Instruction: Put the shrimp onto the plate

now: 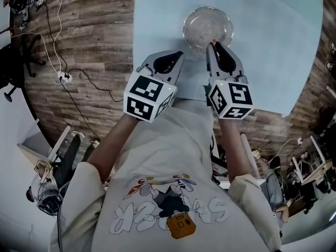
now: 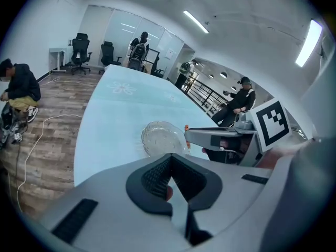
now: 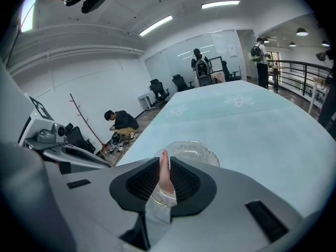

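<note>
We've got the right hand-held gripper (image 1: 213,45) out front here, its grey plastic jaws pinched on the shrimp (image 3: 164,176), a slim, glossy pink piece that tapers to a point and stands up between the black ribbed pads. A pale, translucent end of it bulges out low between the pads, towards the camera. Just beyond the jaw tips sits the plate (image 1: 205,21), round, clear glass with a wavy, dimpled surface, and nothing lies on it. From the head view the shrimp's tip shows as a tiny orange speck right at the plate's near rim, and whether it touches the glass we cannot tell. From the left gripper view we see the same thing side-on: the orange tip pokes up from the right jaws at the plate's edge. The left hand-held gripper (image 1: 178,55) hangs beside its partner, a little back from the plate, its pad tips pressed together into a closed V. A small reddish spot shows deep between its pads, and we can't make out what it is. Each tool carries a white cube (image 1: 148,96) printed with black square markers. Everything rests on a smooth, matte, pale blue desk (image 1: 273,46) with a rounded edge, and dark wood-grain floor (image 1: 94,41) runs alongside it, with white cables trailing over the planks.
</note>
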Tool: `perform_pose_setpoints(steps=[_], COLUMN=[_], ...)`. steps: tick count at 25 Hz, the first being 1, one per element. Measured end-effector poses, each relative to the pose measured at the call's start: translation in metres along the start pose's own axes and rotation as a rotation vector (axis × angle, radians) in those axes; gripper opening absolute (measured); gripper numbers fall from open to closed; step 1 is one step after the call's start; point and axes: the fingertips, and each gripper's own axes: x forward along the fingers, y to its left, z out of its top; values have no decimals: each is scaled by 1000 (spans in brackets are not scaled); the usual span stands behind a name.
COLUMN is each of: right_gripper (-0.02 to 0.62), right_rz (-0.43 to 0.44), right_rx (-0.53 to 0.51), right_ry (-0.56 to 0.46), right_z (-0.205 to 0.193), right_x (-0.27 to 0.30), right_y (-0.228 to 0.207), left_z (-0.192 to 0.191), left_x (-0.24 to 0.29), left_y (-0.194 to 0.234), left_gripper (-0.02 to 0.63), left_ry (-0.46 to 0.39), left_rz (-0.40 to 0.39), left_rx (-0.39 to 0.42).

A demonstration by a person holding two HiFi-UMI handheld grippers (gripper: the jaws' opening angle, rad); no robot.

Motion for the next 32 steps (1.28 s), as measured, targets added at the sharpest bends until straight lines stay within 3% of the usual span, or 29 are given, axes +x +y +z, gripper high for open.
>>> perform_pose_setpoints(steps=[9,13,20,23,25,29,32], right_gripper=[80,101,101,100,79,40,23], right_rz=[-31,-52,-74,-88,-97,-111,-100], right_rx=[17,26,47,40,20,17,-10], right_ry=[79,100,80,63,35,-14,-44], right_z=[-22,-30,-24,-13,-6,1,5], right_x=[40,40,28,14,5,-13,-27], right_y=[-23,-24,-27,-19,-12,0,12], left_z=[-9,-16,-9,-1,2,3,3], left_x=[24,21,19,7,0,-13,-24], left_y=[18,18,15,6,1,-1,-7], left_gripper=[8,8,8,8,8,8,8], left_ry=[36,47,22,14,6,-35,-53], left_rz=[23,27,24,10,0,3,8], left_rx=[-38,-17,-4,47,86,59,89])
